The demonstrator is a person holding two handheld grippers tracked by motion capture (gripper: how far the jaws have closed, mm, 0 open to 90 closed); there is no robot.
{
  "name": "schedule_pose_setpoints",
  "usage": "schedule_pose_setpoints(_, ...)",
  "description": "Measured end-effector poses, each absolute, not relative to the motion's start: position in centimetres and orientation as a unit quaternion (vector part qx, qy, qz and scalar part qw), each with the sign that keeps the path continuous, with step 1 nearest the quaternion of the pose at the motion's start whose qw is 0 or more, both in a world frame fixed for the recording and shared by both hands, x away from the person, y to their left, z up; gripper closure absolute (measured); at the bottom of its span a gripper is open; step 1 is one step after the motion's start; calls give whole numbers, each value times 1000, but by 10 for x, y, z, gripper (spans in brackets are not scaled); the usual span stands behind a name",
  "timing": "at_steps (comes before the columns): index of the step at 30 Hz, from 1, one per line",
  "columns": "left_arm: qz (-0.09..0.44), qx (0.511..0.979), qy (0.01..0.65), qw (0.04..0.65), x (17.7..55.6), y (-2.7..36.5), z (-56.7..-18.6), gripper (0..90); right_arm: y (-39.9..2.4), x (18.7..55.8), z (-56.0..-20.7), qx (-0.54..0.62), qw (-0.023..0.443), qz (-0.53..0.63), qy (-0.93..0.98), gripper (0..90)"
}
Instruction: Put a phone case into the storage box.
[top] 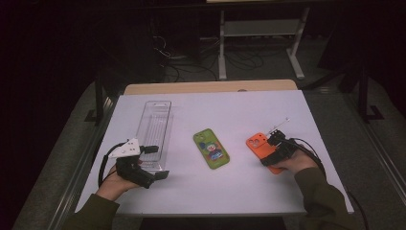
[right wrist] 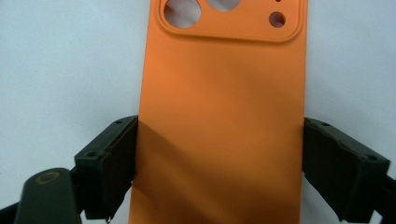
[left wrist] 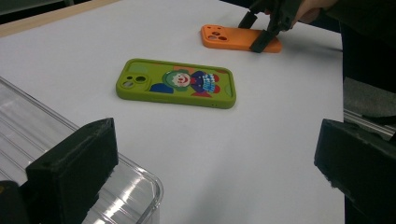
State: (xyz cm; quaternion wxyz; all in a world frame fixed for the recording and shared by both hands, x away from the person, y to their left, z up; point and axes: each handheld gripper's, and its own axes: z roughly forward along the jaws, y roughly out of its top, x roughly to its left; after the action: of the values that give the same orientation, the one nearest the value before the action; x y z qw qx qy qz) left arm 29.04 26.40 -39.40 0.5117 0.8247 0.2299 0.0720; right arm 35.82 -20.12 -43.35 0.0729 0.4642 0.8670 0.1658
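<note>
Straddling the orange phone case [right wrist: 219,116] flat on the surface [top: 230,191], the right gripper [top: 279,145] touched both long edges to lift it; the left gripper [top: 154,162] waited wide open by the clear tray [top: 155,120].

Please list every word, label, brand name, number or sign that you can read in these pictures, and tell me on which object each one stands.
No text can be read anywhere.
green phone case: printed clown picture; the small blue patch with white marks may be lettering, too blurred to read.
orange phone case: plain back, no print.
clear plastic tray: no label visible.
right gripper: a faint ring-shaped mark on its body, not a readable sign.
</note>
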Motion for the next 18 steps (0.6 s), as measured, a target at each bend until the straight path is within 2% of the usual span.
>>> schedule_pose_setpoints(18, 68, 817, 236, 521, 294, 263, -387, 0, -208, 361, -417, 447, 73, 180, 873, 156)
